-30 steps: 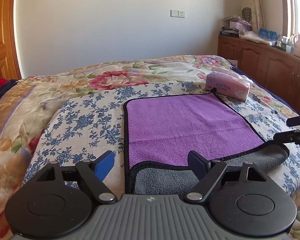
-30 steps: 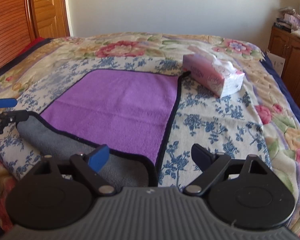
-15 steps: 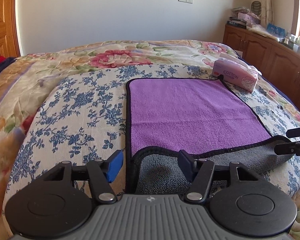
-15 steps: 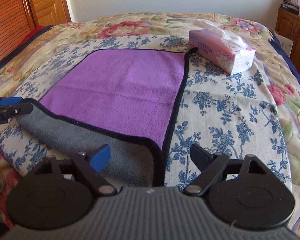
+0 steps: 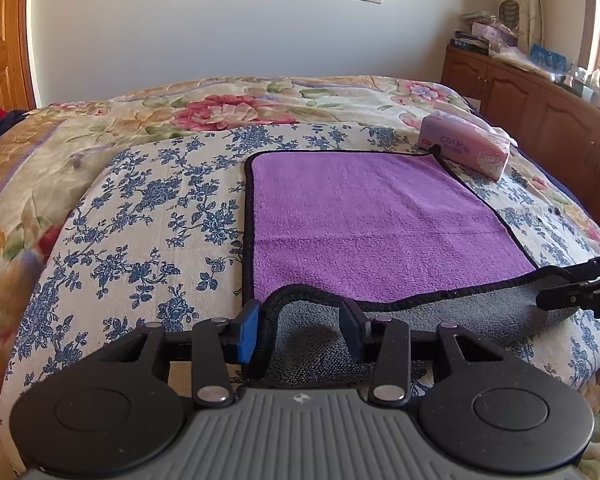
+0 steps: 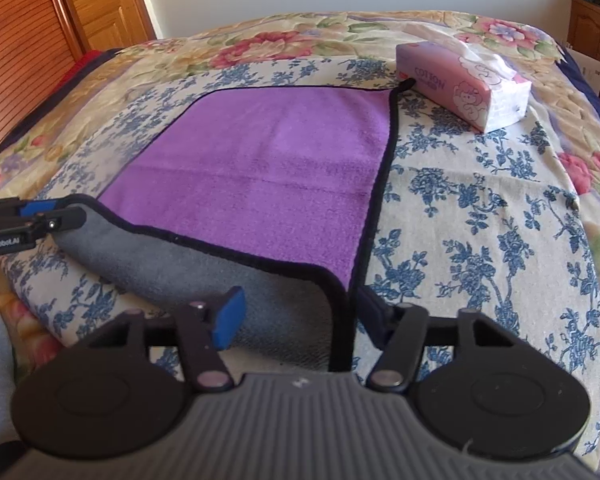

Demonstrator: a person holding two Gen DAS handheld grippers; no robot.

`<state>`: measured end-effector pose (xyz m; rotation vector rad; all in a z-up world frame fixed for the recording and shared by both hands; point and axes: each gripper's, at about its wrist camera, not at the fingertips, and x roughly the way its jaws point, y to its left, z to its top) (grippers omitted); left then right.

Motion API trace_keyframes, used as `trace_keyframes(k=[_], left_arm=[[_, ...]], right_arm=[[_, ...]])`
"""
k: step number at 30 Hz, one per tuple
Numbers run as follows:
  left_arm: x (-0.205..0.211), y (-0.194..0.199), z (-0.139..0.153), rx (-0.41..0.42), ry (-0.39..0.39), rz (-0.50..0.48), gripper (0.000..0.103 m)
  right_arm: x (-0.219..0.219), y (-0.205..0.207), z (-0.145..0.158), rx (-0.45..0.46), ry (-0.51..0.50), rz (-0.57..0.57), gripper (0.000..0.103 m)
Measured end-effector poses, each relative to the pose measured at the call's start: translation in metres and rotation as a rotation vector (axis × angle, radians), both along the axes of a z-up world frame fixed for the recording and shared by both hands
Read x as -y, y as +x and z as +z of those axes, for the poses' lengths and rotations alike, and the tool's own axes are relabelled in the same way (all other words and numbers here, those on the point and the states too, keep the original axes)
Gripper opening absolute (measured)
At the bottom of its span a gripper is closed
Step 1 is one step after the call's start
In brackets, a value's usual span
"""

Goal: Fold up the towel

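Note:
A purple towel (image 5: 372,220) with black trim lies flat on the bed; it also shows in the right wrist view (image 6: 268,160). Its near edge is turned up and shows the grey underside (image 5: 440,316) (image 6: 172,268). My left gripper (image 5: 300,334) is open, its fingers straddling the towel's near left corner. My right gripper (image 6: 304,320) is open, its fingers straddling the near right corner. Each gripper's fingers show at the side of the other view: the right one (image 5: 572,292), the left one (image 6: 40,220).
A pink tissue pack (image 5: 466,152) (image 6: 460,84) lies on the bed at the towel's far right corner. The bed has a blue-flowered cover (image 5: 148,216) over a floral quilt. Wooden cabinets (image 5: 540,112) stand to the right, a wooden door (image 6: 100,0) to the left.
Both grippers have moved forward and down onto the towel's near corners. Their jaws have narrowed around the turned-up grey edge.

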<state>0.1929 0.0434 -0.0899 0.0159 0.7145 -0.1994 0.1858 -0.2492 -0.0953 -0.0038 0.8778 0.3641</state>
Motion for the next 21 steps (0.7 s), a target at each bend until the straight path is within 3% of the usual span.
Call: trace_keyframes(k=[5, 10, 15, 17, 21], left_arm=[[0.0003, -0.0004, -0.0003, -0.001, -0.005, -0.006, 0.034], [0.0014, -0.0004, -0.0006, -0.002, -0.003, -0.011, 0.033], [0.0022, -0.0016, -0.0001, 0.002, 0.000, -0.015, 0.031], [0.0025, -0.0018, 0.0001, 0.001, 0.001, -0.018, 0.027], [0.0040, -0.0027, 0.0009, 0.002, 0.001, -0.027, 0.018]], right_arm=[[-0.0009, -0.0005, -0.0006, 0.001, -0.019, 0.003, 0.049], [-0.0002, -0.0004, -0.0006, 0.003, -0.021, 0.002, 0.031], [-0.0002, -0.0005, 0.0012, 0.012, -0.024, 0.011, 0.020], [0.0004, -0.0004, 0.0020, 0.016, -0.024, 0.012, 0.010], [0.0011, -0.0010, 0.0032, 0.026, -0.019, 0.012, 0.006]])
